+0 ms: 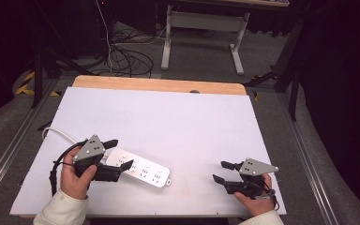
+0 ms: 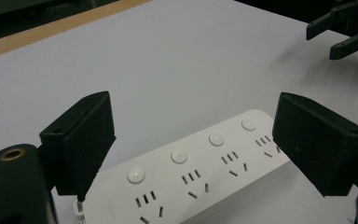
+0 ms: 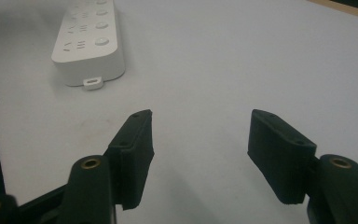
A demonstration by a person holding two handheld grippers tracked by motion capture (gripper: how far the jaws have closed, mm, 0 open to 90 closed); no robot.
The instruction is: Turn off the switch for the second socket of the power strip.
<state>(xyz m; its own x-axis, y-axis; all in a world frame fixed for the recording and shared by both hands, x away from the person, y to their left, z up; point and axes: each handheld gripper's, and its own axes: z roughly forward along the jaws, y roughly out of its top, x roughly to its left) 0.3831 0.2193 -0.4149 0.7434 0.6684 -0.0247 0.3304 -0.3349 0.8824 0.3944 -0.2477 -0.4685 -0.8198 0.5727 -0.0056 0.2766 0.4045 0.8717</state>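
1. Fingers of left gripper spread wide, straddling power strip near its cord end, pads clear, nothing held.
2. Right gripper wide open, empty, well apart from strip.
3. Risk: a jaw tip could nudge the strip and skew it.
4. Strip lies flat on table, front-left.

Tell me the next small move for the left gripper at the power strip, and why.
Probably ease the left gripper down a little and close on the power strip. Its jaws stand wide open on either side of the white strip without pressing it, so nothing is held yet. The right gripper rests open, apart from the strip.
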